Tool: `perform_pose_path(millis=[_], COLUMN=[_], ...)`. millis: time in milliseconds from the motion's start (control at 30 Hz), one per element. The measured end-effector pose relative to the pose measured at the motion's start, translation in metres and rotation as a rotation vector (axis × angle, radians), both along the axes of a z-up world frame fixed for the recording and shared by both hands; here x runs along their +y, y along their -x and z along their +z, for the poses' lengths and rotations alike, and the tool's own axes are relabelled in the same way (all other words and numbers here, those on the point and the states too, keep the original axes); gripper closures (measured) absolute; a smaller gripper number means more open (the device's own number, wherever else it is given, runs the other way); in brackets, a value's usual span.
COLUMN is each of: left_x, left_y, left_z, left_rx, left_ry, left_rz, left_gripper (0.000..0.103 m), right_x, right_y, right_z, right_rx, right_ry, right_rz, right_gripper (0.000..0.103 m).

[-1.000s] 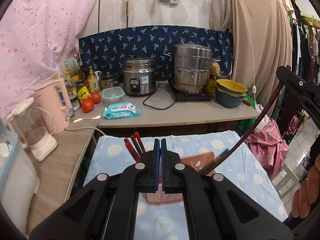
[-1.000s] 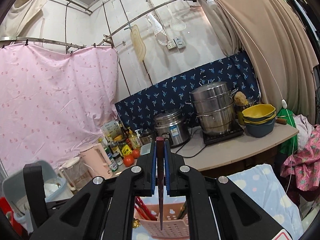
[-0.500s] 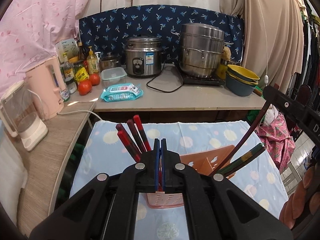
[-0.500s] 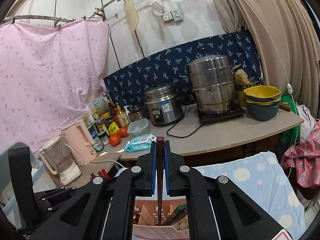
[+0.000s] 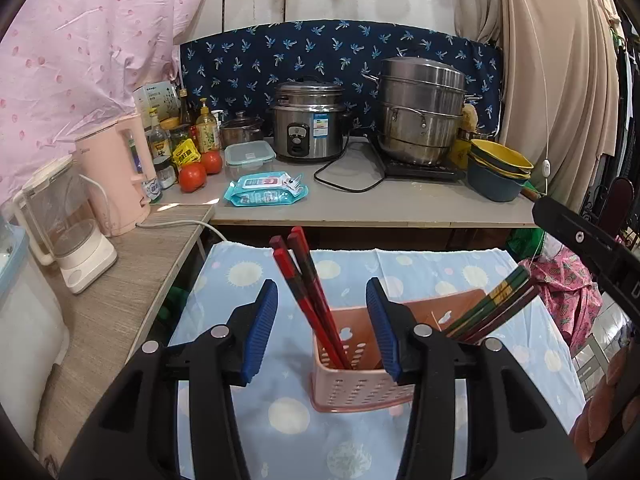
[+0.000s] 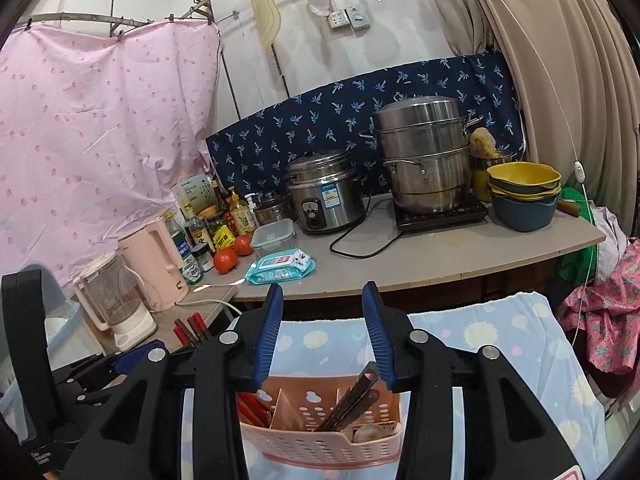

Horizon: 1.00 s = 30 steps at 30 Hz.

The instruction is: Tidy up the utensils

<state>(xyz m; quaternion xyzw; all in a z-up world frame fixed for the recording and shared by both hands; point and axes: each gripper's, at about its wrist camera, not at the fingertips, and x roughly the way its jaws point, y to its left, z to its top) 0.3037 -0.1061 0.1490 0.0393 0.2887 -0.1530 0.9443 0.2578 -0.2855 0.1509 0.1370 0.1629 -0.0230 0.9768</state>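
Hovering both grippers, left (image 5: 322,322) and right (image 6: 322,330), over the pink basket (image 5: 360,394), I keep their jaws spread, gripping nothing; red chopsticks (image 5: 310,292) lean in one compartment, dark chopsticks (image 6: 352,398) in another, sorted by colour.

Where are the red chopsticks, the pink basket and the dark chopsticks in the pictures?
red chopsticks (image 5: 310,292): left wrist view, middle of the shafts.
pink basket (image 5: 360,394): left wrist view, perforated front wall.
dark chopsticks (image 6: 352,398): right wrist view, shafts leaning in the middle compartment.
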Motion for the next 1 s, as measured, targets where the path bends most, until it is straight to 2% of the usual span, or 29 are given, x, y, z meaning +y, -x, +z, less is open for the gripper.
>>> perform_pose_path(millis=[133, 233, 367, 633, 1000], left_x=[0.007, 0.014, 0.02, 0.028, 0.037], left_y=[0.01, 0.023, 0.042, 0.081, 0.118], left_z=[-0.003, -0.005, -0.01, -0.031, -0.06], left_rx=[0.011, 0.011, 0.017, 0.056, 0.115], left_ry=[-0.005, -0.019, -0.027, -0.049, -0.059], left_rz=[0.017, 0.028, 0.043, 0.05, 0.069], left_gripper=[0.05, 0.048, 0.038, 0.025, 0.02], right_x=[0.005, 0.008, 0.015, 0.029, 0.045], right_y=[0.011, 0.022, 0.037, 0.075, 0.12], right_z=[-0.004, -0.011, -0.023, -0.059, -0.094], right_rx=[0.025, 0.047, 0.082, 0.185, 0.276], right_ry=[0.014, 0.018, 0.03, -0.003, 0.002], right_rz=[0.02, 0.033, 0.044, 0.059, 0.044], right_gripper=[0.062, 0.062, 0.062, 0.052, 0.05])
